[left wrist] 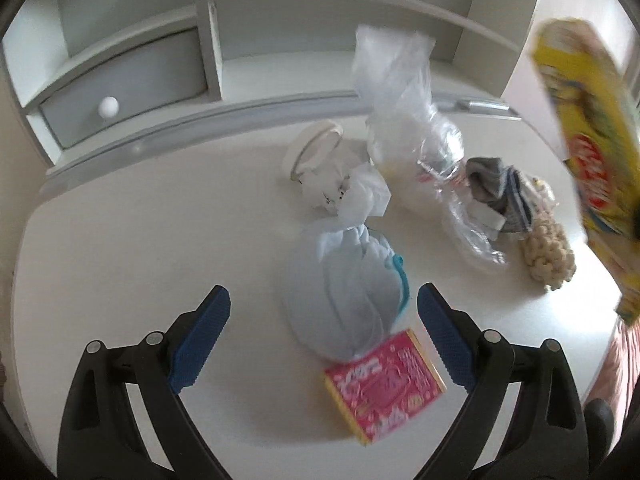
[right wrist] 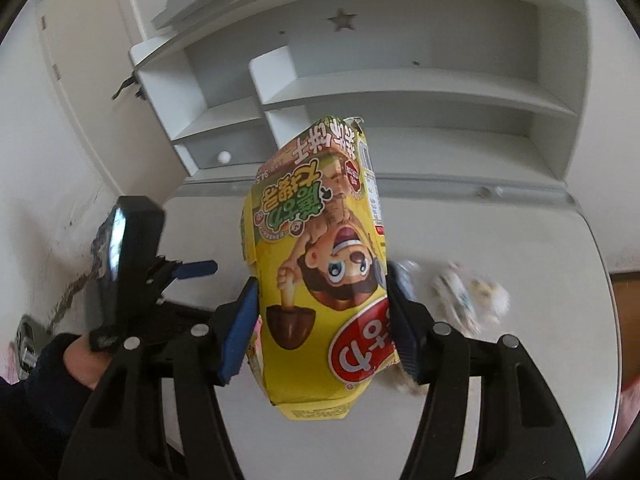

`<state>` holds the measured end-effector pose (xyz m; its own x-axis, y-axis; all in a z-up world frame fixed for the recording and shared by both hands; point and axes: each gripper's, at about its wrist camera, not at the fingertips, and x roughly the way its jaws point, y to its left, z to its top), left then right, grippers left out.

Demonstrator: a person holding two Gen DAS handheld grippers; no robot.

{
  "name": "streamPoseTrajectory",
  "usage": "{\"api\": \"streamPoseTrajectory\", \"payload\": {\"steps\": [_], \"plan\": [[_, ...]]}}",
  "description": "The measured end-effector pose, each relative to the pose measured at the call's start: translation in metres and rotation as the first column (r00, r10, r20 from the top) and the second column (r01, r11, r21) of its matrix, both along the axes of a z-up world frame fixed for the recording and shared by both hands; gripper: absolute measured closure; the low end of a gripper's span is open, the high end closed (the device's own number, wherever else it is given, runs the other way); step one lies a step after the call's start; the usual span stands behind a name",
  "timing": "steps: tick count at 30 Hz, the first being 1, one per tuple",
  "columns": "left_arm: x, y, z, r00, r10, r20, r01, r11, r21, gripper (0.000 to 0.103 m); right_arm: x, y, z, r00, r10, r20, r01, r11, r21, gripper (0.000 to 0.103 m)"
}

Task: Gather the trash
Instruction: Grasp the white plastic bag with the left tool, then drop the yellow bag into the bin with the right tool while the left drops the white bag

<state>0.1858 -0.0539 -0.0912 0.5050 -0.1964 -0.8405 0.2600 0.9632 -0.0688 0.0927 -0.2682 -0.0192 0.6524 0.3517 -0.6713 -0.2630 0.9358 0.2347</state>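
Note:
My right gripper [right wrist: 323, 276] is shut on a yellow snack box [right wrist: 320, 240], its blue pads pressing both sides, and holds it in the air above the white table [right wrist: 520, 240]. The same yellow snack box [left wrist: 588, 140] shows blurred at the right edge of the left wrist view. My left gripper [left wrist: 324, 291] stands open just over the table, with a tied light-blue bag [left wrist: 344, 280] between and ahead of its fingers, untouched. A pink snack box [left wrist: 386, 384] lies flat beside the right finger. Behind are a clear plastic bag [left wrist: 404, 112] and crumpled white paper [left wrist: 360, 192].
A white ring [left wrist: 312, 148], a grey cloth [left wrist: 496, 188] and a cream knobbly bundle [left wrist: 548, 248] lie further back on the table [left wrist: 140, 240]. A white shelf unit with a drawer [left wrist: 120, 84] stands behind. A hand [right wrist: 80, 356] holds the left tool at the left.

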Motion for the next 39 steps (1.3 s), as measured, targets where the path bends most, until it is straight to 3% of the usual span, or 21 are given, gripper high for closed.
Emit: {"api": "streamPoseTrajectory", "payload": {"steps": [2, 4, 6, 8, 16, 20, 24, 28, 33, 37, 39], "plan": [[0.003, -0.002, -0.003, 1.000, 0.011, -0.009, -0.011, 1.000, 0.006, 0.022, -0.007, -0.009, -0.004, 1.000, -0.017, -0.010, 0.017, 1.000, 0.001, 0.043], [0.002, 0.000, 0.002, 1.000, 0.027, -0.002, -0.027, 1.000, -0.012, 0.068, -0.011, -0.016, -0.008, 0.999, -0.034, -0.015, 0.034, 0.999, 0.003, 0.043], [0.002, 0.007, 0.010, 0.998, 0.056, -0.017, -0.057, 0.997, -0.045, 0.078, -0.017, -0.029, -0.010, 0.998, -0.060, -0.018, 0.060, 0.998, 0.016, 0.043], [-0.006, 0.007, 0.027, 0.999, 0.051, 0.016, -0.050, 0.996, -0.080, 0.081, -0.023, -0.045, -0.011, 0.995, -0.094, -0.015, 0.095, 0.995, 0.026, 0.043], [-0.050, -0.048, 0.088, 0.987, -0.054, 0.153, 0.068, 0.994, -0.085, 0.083, -0.061, -0.114, -0.013, 0.969, -0.249, 0.001, 0.248, 0.967, 0.051, 0.043], [-0.062, -0.098, 0.107, 0.969, -0.154, 0.193, 0.175, 0.980, -0.096, 0.083, -0.093, -0.166, -0.020, 0.926, -0.377, -0.002, 0.377, 0.925, 0.055, 0.043], [-0.082, -0.169, 0.107, 0.934, -0.286, 0.213, 0.313, 0.944, -0.104, 0.083, -0.138, -0.226, -0.037, 0.851, -0.525, -0.022, 0.525, 0.850, 0.045, 0.043], [-0.110, -0.256, 0.094, 0.866, -0.459, 0.200, 0.487, 0.865, -0.124, 0.083, -0.190, -0.284, -0.060, 0.752, -0.657, -0.056, 0.659, 0.751, 0.038, 0.043], [-0.163, -0.358, 0.069, 0.743, -0.642, 0.190, 0.666, 0.736, -0.118, 0.083, -0.267, -0.352, -0.101, 0.587, -0.800, -0.125, 0.807, 0.591, 0.009, 0.043], [-0.208, -0.431, 0.038, 0.627, -0.764, 0.150, 0.779, 0.614, -0.127, 0.083, -0.329, -0.396, -0.141, 0.458, -0.862, -0.217, 0.883, 0.469, 0.003, 0.043], [-0.223, -0.453, 0.024, 0.584, -0.800, 0.139, 0.811, 0.571, -0.127, 0.083, -0.350, -0.410, -0.163, 0.408, -0.871, -0.272, 0.904, 0.427, -0.011, 0.043]]}}
